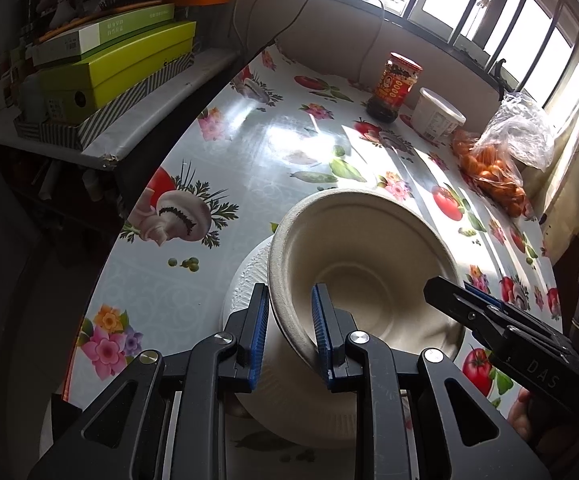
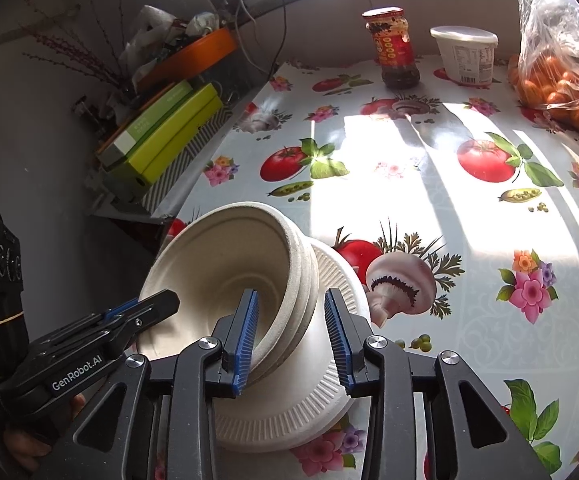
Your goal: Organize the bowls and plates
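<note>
Between the pads of the left claw [image 1: 289, 300], pinched firm: the rim of the tilted bowl stack [image 1: 361, 240], one pad inside, one outside. Astride the opposite rim with the right claw [image 2: 291, 300]: spread, inner pad against the wall, outer pad clear of it. Beneath both claws, white plates [image 2: 341, 380] flat on the table [image 2: 409, 168], bowls apparently leaning on them, not yet seated level. Judged as the stacking step, bowls onto plates, close to done. Next, probably: draw the right claw back off the rim without snagging it, tip the stack level with the left, settle it at the plates' centre, then release.
</note>
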A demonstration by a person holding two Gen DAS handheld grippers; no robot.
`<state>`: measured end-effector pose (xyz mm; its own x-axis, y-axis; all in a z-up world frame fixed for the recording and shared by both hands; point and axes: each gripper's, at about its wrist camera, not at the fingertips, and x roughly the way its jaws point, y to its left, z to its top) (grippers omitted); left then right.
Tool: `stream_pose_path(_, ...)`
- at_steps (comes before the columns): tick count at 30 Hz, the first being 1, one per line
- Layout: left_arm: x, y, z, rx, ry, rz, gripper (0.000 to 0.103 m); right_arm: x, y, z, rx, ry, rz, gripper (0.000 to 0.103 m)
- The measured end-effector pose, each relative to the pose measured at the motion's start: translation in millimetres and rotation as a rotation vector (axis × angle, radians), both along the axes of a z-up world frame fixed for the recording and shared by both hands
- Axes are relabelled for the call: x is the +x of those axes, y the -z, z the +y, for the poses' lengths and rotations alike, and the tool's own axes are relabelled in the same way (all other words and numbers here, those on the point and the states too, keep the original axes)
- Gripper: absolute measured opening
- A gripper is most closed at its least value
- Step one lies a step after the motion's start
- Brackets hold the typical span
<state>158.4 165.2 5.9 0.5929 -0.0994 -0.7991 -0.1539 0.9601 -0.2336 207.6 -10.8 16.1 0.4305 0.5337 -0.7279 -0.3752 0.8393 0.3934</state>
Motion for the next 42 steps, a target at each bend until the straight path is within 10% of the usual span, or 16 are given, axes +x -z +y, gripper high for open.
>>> stream_pose_path(42,-41,-30,-16,0.032,-0.002,-0.093,0.035,-39,-27,-17,-0.004,-0.003,-0.113,0.047)
